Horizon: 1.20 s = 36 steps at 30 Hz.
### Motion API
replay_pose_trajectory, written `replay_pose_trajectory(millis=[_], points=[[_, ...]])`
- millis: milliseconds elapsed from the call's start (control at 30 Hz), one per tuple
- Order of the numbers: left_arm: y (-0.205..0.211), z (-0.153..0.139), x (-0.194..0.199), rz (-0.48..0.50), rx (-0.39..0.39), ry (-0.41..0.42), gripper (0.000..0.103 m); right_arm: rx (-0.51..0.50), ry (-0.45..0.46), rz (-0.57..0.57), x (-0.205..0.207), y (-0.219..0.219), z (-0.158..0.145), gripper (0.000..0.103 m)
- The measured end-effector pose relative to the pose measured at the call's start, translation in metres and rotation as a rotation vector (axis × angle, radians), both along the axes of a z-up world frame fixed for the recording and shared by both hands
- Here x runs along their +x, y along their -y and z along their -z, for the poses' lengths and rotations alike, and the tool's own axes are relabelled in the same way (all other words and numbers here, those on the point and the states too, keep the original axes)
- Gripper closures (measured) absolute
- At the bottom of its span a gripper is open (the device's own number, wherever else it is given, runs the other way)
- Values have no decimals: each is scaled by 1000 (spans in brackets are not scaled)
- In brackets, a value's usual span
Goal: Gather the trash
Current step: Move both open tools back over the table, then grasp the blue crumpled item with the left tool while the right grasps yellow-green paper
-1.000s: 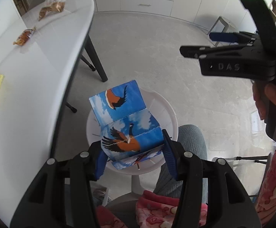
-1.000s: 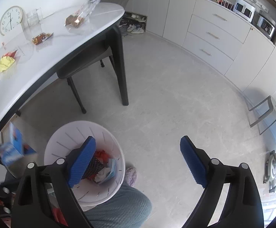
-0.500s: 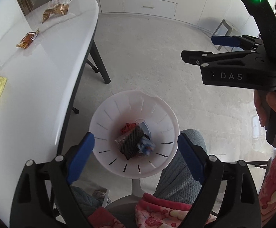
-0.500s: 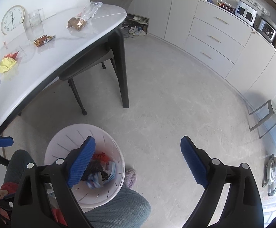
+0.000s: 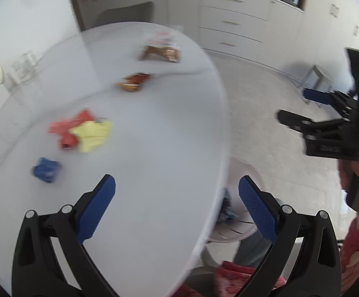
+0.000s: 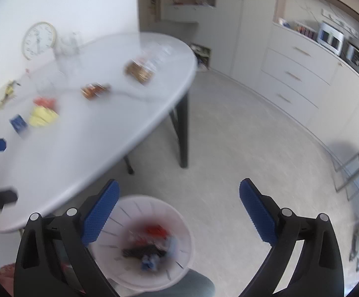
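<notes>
1. Left wrist view: a white oval table [image 5: 154, 128] holds a red wrapper [image 5: 66, 130], a yellow wrapper [image 5: 92, 135], a blue packet [image 5: 46, 170], an orange packet [image 5: 133, 82] and a clear snack bag [image 5: 160, 49]; grey floor and white drawers lie beyond.
2. Right wrist view: a wall clock [image 6: 38, 40] leans behind the table, and the white bin [image 6: 142, 242] of trash sits below its edge.
3. Lettering on the right gripper [image 5: 300, 110] is too blurred to read.
4. Left gripper [image 5: 177, 212] no longer clamps the bird-print carton; its jaws are opening, empty, as are the right's. Both views have swung from bin up to tabletop.

Both the left gripper [image 5: 177, 195] and the right gripper [image 6: 179, 198] are opening their jaws, nothing between them.
</notes>
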<state>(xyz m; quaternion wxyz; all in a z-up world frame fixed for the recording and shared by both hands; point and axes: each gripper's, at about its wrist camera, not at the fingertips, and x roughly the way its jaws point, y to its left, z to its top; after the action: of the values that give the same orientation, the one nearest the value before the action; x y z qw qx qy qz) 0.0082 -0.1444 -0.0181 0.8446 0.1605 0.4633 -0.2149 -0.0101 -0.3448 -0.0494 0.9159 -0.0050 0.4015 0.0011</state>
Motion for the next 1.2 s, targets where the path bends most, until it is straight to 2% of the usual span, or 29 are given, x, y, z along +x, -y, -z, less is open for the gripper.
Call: replay_pose_trajectory(millis=[100,200,400,533,667,767,900,1033,1100,1167,1200], points=[[-38,0,23,-85,54,34,7,13,22,-54,16,-25,-11,5],[-76,5,47,-145,81,29,7,15,30,-101,36,-53,-17,4],[-124,22,83,-167,91,1,7,27,15,-178,69,-104,-17,4],[-140,42,97,-149,73,-37,7,29,-6,-218,88,-136,-11,4],[-147,53,107,-131,21,-57,7,28,-28,-245,101,-162,-1,4],[-151,57,114,-138,-30,-90,7,37,-41,-260,106,-170,4,4],[-154,60,122,-157,-43,-87,7,34,-54,-267,109,-175,8,4],[-156,57,123,-171,-59,-60,20,32,-61,-271,112,-178,9,4],[-156,55,122,-167,-66,-51,30,29,-64,-272,113,-180,10,4],[-155,53,121,-155,-72,-45,45,28,-67,-275,114,-183,10,4],[-154,52,121,-150,-75,-45,49,27,-67,-276,114,-185,10,4]])
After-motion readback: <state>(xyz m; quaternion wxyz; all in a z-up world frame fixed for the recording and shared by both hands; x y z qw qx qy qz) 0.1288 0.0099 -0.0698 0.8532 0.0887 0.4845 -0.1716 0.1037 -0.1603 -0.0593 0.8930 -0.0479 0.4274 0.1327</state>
